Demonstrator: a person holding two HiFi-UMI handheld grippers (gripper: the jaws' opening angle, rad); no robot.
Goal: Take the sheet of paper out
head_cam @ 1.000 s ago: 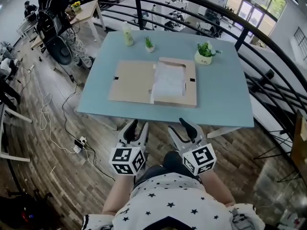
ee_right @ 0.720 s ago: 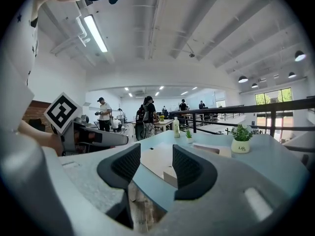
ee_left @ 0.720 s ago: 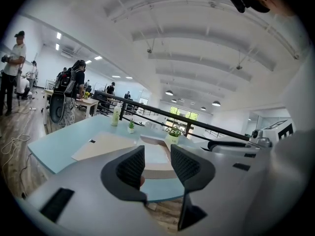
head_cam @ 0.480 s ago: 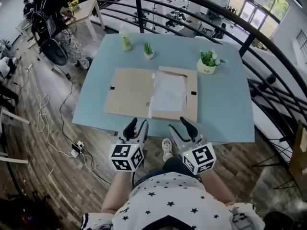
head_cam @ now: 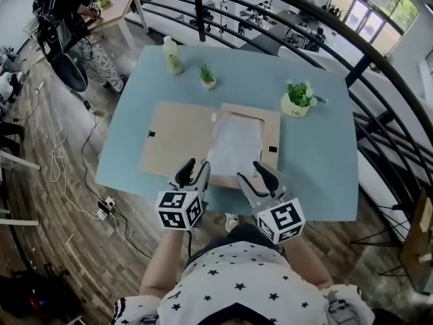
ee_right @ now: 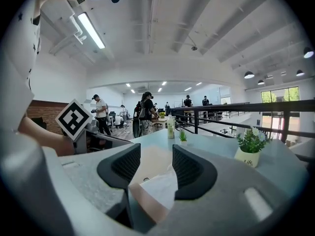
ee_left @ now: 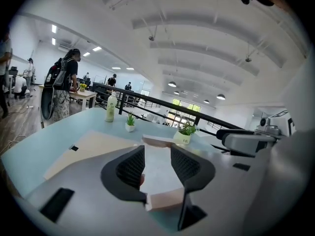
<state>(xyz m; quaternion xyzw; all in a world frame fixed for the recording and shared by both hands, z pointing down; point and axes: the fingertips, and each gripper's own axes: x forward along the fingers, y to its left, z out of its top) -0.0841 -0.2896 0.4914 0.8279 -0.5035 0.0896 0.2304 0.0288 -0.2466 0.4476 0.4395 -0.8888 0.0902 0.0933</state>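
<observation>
We are holding the left gripper (head_cam: 193, 172) and the right gripper (head_cam: 256, 179) side by side above the near edge of the blue table (head_cam: 318, 161); both are standing with jaws spread and nothing between them; the sheet of paper (head_cam: 235, 142) is lying flat on the right half of the open cardboard folder (head_cam: 174, 139), just ahead of the grippers; a bottle (head_cam: 172, 55) is standing at the far edge.

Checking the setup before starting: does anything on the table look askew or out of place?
Only the white sheet: it lies slightly crooked in the open cardboard folder, its left edge seeming to overlap the fold. The bottle, small plant and potted plant stand upright.
</observation>
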